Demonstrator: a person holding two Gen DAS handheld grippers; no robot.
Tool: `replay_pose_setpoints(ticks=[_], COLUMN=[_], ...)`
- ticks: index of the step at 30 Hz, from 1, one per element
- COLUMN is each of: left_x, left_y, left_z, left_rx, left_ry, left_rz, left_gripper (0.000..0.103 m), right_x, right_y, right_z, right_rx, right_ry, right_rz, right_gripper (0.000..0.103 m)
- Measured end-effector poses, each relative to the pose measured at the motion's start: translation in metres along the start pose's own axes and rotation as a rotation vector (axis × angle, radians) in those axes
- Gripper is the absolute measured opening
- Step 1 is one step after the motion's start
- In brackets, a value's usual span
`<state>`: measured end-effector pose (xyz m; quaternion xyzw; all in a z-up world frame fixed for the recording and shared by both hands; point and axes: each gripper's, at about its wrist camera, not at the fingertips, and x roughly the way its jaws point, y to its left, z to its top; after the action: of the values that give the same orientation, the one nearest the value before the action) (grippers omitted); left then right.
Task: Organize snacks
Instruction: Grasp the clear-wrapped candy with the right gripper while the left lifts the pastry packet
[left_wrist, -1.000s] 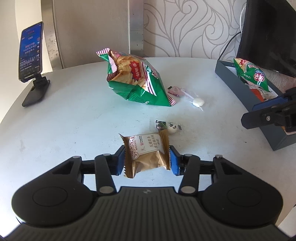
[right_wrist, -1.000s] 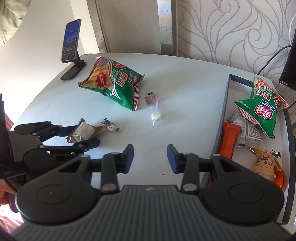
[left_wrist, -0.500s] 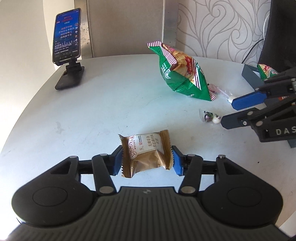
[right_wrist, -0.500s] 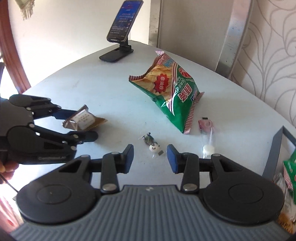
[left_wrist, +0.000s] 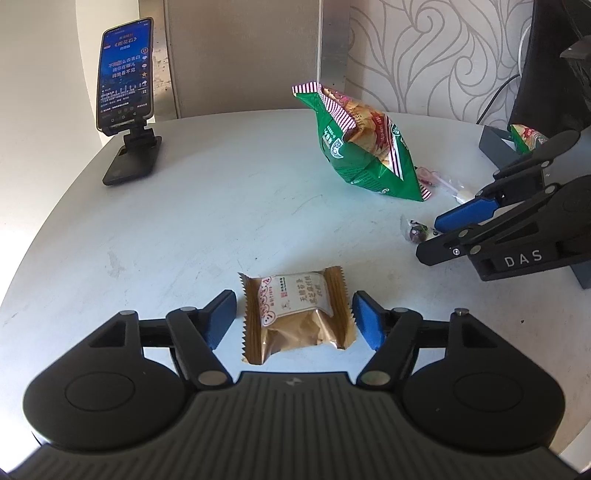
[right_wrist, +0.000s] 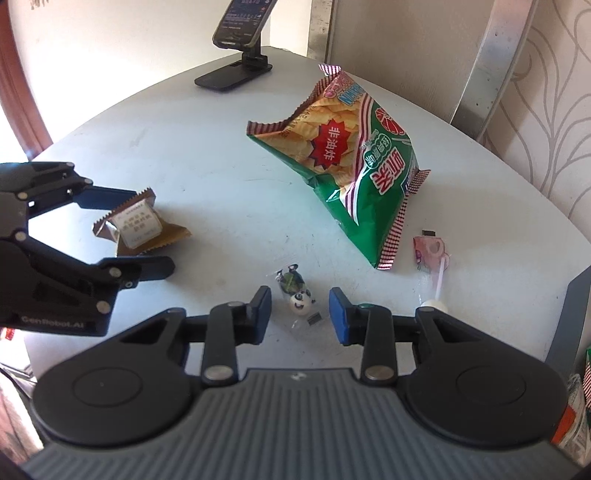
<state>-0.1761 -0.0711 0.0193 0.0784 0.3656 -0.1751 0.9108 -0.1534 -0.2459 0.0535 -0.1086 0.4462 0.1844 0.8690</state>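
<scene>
A brown wrapped cake packet (left_wrist: 297, 314) lies on the white round table (left_wrist: 207, 206) between the fingers of my left gripper (left_wrist: 293, 319), which is open with a gap on each side of it. It also shows in the right wrist view (right_wrist: 138, 229). My right gripper (right_wrist: 300, 310) is open around a small panda candy (right_wrist: 301, 301) in clear wrap. A large green chip bag (right_wrist: 354, 173) lies beyond it, also in the left wrist view (left_wrist: 365, 147). A pink lollipop (right_wrist: 430, 258) lies to the right of the bag.
A phone on a black stand (left_wrist: 123, 96) stands at the table's far left edge. A grey tray (left_wrist: 496, 146) holding snack bags sits at the right, its corner also in the right wrist view (right_wrist: 569, 314). A patterned wall is behind.
My left gripper has opened and released the brown packet onto the table. My right gripper has moved left and down so that it straddles the panda candy.
</scene>
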Motion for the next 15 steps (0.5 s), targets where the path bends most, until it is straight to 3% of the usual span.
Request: replay_pose_setpoints(ticks=[3, 8, 15], left_x=[0.002, 0.001, -0.001], left_y=[-0.002, -0.003, -0.006], left_z=[0.001, 0.001, 0.000], left_rx=[0.011, 0.021, 0.033], left_ry=[-0.001, -0.003, -0.009], left_rz=[-0.007, -0.021, -0.036], left_gripper=[0.075, 0.073, 0.062], right_x=[0.000, -0.004, -0.010], right_y=[-0.002, 0.001, 0.004], right_z=[-0.003, -0.008, -0.015], right_rx=[0.059, 0.108, 0.152], right_ry=[-0.010, -0.018, -0.014], right_rz=[0.016, -0.007, -0.019], right_gripper=[0.027, 0.027, 0.026])
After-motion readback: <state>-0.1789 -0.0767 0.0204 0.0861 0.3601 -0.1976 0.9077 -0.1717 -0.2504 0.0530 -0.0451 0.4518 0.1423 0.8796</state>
